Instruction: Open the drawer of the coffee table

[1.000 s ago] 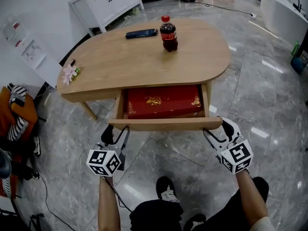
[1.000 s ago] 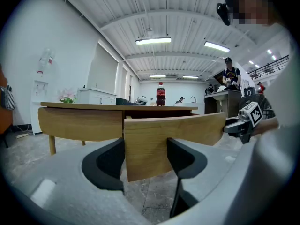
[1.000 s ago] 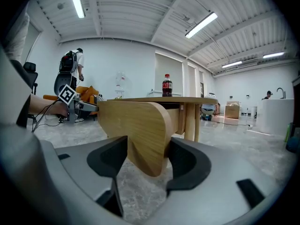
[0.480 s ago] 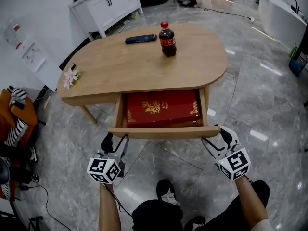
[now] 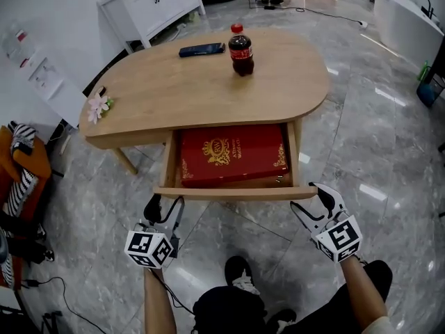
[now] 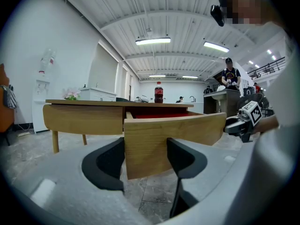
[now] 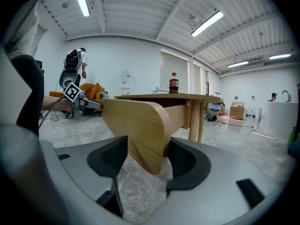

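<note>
The wooden coffee table has its drawer pulled out toward me. Inside lies a red box with gold print. My left gripper clamps the left end of the drawer front, and my right gripper clamps its right end. In the left gripper view the panel fills the gap of the left gripper, both pads against the wood. In the right gripper view the panel's rounded end sits the same way in the right gripper.
A cola bottle, a dark phone and a small pink flower lie on the tabletop. A white cabinet stands behind the table. Clothes are piled on an orange seat at the left. My shoes stand on the marble floor below the drawer.
The drawer has slid further out toward me, with both grippers drawn back along with its front. More of the red box shows now.
</note>
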A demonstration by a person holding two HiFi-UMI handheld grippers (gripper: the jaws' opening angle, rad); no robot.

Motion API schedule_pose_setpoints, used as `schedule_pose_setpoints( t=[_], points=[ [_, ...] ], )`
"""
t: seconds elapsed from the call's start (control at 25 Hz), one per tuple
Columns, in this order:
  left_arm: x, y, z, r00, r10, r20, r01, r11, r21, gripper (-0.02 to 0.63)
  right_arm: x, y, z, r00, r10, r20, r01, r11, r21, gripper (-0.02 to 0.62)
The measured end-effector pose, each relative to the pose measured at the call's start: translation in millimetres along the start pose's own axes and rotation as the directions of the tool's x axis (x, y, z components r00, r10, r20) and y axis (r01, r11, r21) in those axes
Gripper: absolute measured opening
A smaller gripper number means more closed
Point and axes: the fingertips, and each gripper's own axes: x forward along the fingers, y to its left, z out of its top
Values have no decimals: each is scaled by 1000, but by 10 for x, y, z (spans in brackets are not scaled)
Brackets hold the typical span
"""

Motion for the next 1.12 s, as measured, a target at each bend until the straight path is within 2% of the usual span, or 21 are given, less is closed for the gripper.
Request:
schedule_pose_setpoints(
  t=[0.36,0.6,0.72,0.8,0.88,1.0,1.12],
  points=[
    [35,24,-104,1000,3,-9,-3,1000,-9,270,56,17,-92,998,43,-37,-44,999,-21,281],
    [38,29,-113,1000,-6,0,6,1000,-2,270,42,63,-91,985,174,-1,-173,983,-65,273],
    [50,34,-120,1000,-14,-13,14,1000,-2,270,8,-94,-145,974,225,-9,-224,970,-90,273],
    [60,32,-137,999,-19,-34,19,1000,-5,270,-14,-310,-190,970,240,-31,-242,968,-71,287],
    [58,34,-156,998,-22,-63,21,1000,-11,270,5,-394,-211,953,294,-68,-298,953,-56,337],
    [53,36,-173,992,-24,-126,21,999,-25,270,46,-354,-226,925,357,-133,-363,932,-21,334],
    [55,57,-150,977,-14,-213,2,998,-56,270,-42,-451,-280,927,317,-200,-311,948,61,333]
  ],
)
